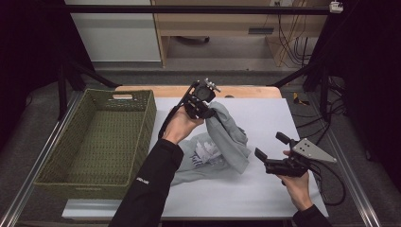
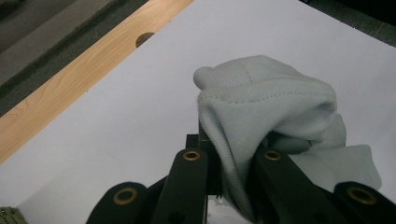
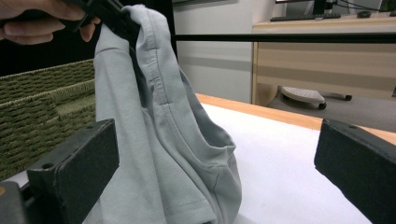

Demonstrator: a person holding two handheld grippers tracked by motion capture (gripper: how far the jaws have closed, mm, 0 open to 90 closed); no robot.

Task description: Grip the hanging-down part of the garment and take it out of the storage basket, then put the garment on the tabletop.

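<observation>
A light grey T-shirt (image 1: 222, 142) with a printed front lies crumpled on the white table cover (image 1: 265, 118), one part lifted. My left gripper (image 1: 208, 109) is raised above the table and shut on a fold of that shirt (image 2: 252, 112); the cloth bulges out between its black jaws. The lifted cloth hangs down (image 3: 154, 140) from the left gripper in the right gripper view. My right gripper (image 1: 269, 146) sits low at the right of the shirt, open, its wide-apart jaws empty and pointing toward the hanging cloth.
A green woven basket (image 1: 101, 137), empty, stands at the table's left (image 3: 37, 107). A wooden table edge (image 1: 246, 91) runs along the back (image 2: 84, 70). Cables trail on the floor at the right (image 1: 331, 179). A black frame bar (image 1: 189, 9) crosses overhead.
</observation>
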